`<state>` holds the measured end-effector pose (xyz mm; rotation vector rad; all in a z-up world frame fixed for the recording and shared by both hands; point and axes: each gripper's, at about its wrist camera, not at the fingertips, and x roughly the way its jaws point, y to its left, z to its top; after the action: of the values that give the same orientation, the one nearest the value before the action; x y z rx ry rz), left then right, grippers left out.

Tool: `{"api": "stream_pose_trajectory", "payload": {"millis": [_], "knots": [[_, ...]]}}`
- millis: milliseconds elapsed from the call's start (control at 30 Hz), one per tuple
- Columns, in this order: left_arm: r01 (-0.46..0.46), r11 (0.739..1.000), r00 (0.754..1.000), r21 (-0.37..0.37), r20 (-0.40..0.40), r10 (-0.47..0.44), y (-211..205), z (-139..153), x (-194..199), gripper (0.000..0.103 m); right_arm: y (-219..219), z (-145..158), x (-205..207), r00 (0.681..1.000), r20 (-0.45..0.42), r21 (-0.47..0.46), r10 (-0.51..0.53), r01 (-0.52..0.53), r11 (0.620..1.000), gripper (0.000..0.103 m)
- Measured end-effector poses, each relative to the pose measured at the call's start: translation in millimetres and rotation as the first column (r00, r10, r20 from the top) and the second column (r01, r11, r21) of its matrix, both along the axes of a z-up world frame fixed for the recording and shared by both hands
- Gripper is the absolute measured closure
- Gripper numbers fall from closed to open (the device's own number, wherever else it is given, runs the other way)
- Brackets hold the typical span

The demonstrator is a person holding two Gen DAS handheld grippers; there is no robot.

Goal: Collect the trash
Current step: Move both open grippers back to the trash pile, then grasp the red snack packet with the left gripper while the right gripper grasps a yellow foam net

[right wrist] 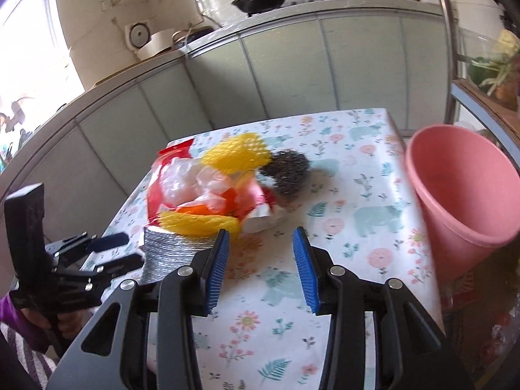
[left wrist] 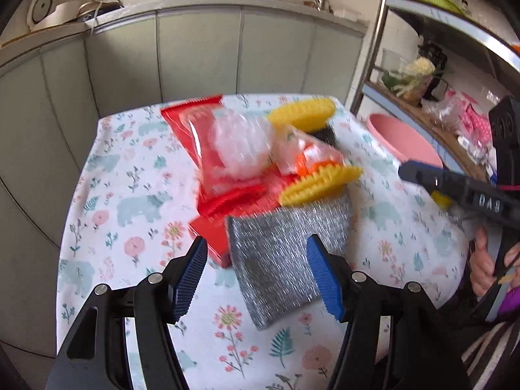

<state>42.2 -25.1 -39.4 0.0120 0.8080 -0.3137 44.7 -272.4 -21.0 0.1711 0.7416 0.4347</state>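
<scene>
Your left camera looks over the table (left wrist: 107, 214) with its flowered cloth and shows things your right camera hides: a flat red packet (left wrist: 211, 237) under the pile, and the full silver scouring pad (left wrist: 286, 253) lying at 6 o'clock of the heap. It also catches your right tongs (left wrist: 422, 175) coming in from 3 o'clock, with your right hand (left wrist: 487, 260) on the grip at the picture's edge.

Your right camera gives what the left one only clips: the whole pink bucket (right wrist: 464, 195), tipped with its mouth toward you, at 3 o'clock of the trash and well apart from it. It shows a dark steel-wool ball (right wrist: 286, 172) at 2 o'clock of the pile, just beside the yellow foam net (right wrist: 237, 152). Your left tongs (right wrist: 120, 250) and left hand (right wrist: 61, 321) appear at 9 o'clock in that view.

The trash sits mid-table in one heap: clear plastic wrap (left wrist: 240, 143), a red wrapper (left wrist: 188, 120), an orange-and-clear bag (left wrist: 308, 156) and a second yellow net (left wrist: 321, 185) at the near edge.

Your left tongs (left wrist: 256, 266) stand wide apart, empty, above the silver pad; whether the pads touch it you cannot tell. Your right tongs (right wrist: 260, 260) stand partly open, nothing between the blue pads (right wrist: 217, 273), hanging over bare cloth at 5 o'clock of the heap.
</scene>
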Motion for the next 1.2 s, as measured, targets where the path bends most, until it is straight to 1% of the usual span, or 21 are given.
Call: {"api": "stream_pose_trajectory", "payload": {"millis": [100, 200, 300, 333, 400, 467, 500, 533, 567, 600, 700, 733, 833, 933, 1067, 1200], "knots": [[-0.034, 0.999, 0.999, -0.018, 0.037, 0.034, 9.1, 8.2, 11.9, 0.041, 16.8, 6.0, 1.2, 0.998, 0.027, -0.024, 0.049, -0.048, 0.999, 0.061], [-0.075, 0.997, 0.995, -0.025, 0.061, 0.076, 16.9, 11.9, 26.5, 0.042, 28.6, 8.2, 3.7, 0.996, 0.02, -0.015, 0.084, -0.083, 0.996, 0.061], [-0.09, 0.994, 0.994, -0.06, 0.054, 0.093, 24.0, 11.2, 41.9, 0.045, 33.9, 12.7, 8.1, 0.995, 0.021, -0.043, 0.098, -0.097, 0.994, 0.061], [-0.095, 0.993, 0.994, -0.064, 0.053, 0.098, 25.1, 10.1, 46.6, 0.05, 34.9, 16.1, 10.2, 0.995, 0.027, -0.05, 0.097, -0.095, 0.994, 0.061], [-0.1, 0.993, 0.994, -0.068, 0.045, 0.103, 27.9, 8.1, 56.5, 0.055, 33.4, 23.5, 16.2, 0.995, 0.043, -0.051, 0.09, -0.088, 0.995, 0.061], [-0.106, 0.99, 0.994, -0.089, 0.027, 0.109, 31.3, 5.1, 64.6, 0.057, 31.7, 28.8, 24.7, 0.995, 0.047, -0.049, 0.086, -0.084, 0.995, 0.061], [-0.106, 0.989, 0.994, -0.103, 0.017, 0.108, 33.2, 3.4, 69.1, 0.058, 31.6, 30.1, 29.4, 0.996, 0.042, -0.046, 0.083, -0.081, 0.996, 0.06], [-0.104, 0.989, 0.994, -0.109, 0.009, 0.105, 34.5, 1.2, 72.8, 0.058, 31.4, 31.1, 35.2, 0.996, 0.034, -0.038, 0.077, -0.076, 0.996, 0.056], [-0.101, 0.989, 0.995, -0.108, -0.003, 0.101, 35.1, -1.2, 77.3, 0.059, 30.5, 31.7, 40.8, 0.997, 0.024, -0.025, 0.073, -0.073, 0.997, 0.055], [-0.095, 0.99, 0.996, -0.107, -0.016, 0.093, 35.4, -4.1, 80.3, 0.062, 30.3, 32.3, 46.8, 0.997, 0.013, -0.011, 0.072, -0.071, 0.997, 0.054], [-0.075, 0.991, 0.997, -0.114, -0.035, 0.072, 39.3, -8.4, 85.7, 0.095, 31.6, 33.3, 61.4, 0.998, 0.003, 0.005, 0.059, -0.059, 0.998, 0.054], [-0.076, 0.99, 0.997, -0.123, -0.033, 0.072, 42.2, -7.7, 85.6, 0.098, 32.5, 32.8, 65.1, 0.998, -0.002, 0.005, 0.055, -0.055, 0.998, 0.053], [-0.079, 0.987, 0.997, -0.143, -0.013, 0.078, 50.9, -2.0, 82.9, 0.101, 37.1, 32.2, 76.9, 0.999, -0.014, 0.005, 0.049, -0.049, 0.999, 0.052], [-0.089, 0.987, 0.996, -0.135, 0.018, 0.092, 56.7, 5.7, 77.4, 0.101, 45.3, 26.5, 87.6, 0.999, -0.027, -0.032, 0.045, -0.045, 0.998, 0.05], [-0.099, 0.987, 0.994, -0.123, 0.041, 0.105, 63.8, 14.9, 69.9, 0.101, 51.5, 13.7, 98.5, 0.997, -0.072, -0.038, 0.027, -0.03, 0.999, 0.05], [-0.105, 0.987, 0.992, -0.123, 0.061, 0.114, 70.5, 24.1, 62.3, 0.101, 60.1, 13.0, 101.6, 0.998, -0.05, -0.062, 0.041, -0.044, 0.997, 0.05]]}}
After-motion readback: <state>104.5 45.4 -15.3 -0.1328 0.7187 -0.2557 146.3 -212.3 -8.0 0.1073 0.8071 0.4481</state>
